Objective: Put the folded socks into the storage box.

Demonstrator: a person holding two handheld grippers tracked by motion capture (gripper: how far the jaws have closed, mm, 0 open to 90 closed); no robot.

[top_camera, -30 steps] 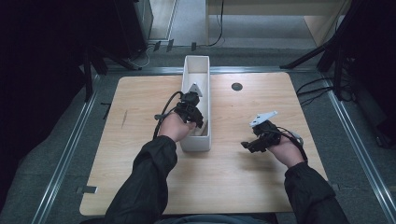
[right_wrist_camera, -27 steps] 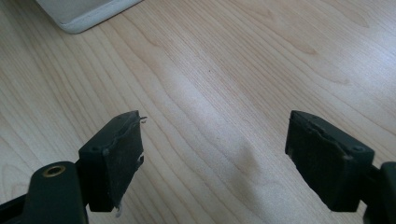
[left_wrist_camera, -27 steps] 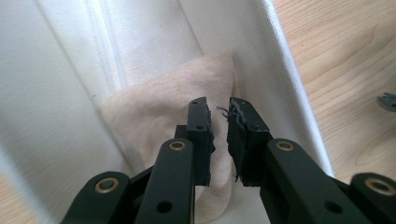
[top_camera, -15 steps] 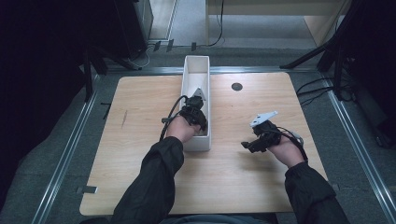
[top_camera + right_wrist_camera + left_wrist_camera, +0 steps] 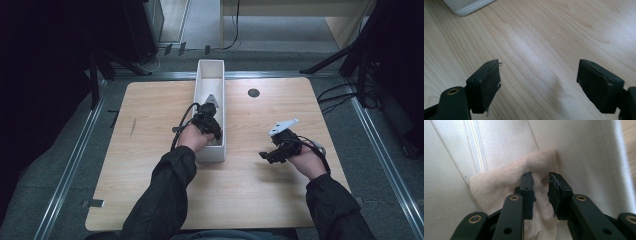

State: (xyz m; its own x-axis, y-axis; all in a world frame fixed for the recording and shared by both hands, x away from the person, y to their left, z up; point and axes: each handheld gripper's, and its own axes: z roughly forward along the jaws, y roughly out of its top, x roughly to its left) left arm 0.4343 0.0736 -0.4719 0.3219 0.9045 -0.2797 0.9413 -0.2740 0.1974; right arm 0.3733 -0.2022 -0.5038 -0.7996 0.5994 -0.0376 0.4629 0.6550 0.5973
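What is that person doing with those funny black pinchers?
A person sits at a wooden table with a gripper in each hand. The left gripper reaches down inside a long white bin, its jaws nearly closed around a fold of cream cloth. The right gripper is wide open above bare table, holding nothing.

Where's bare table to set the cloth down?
Bare wood left of the white bin and between it and the right gripper. Crowded inside the bin, where the left gripper pinches the cloth.
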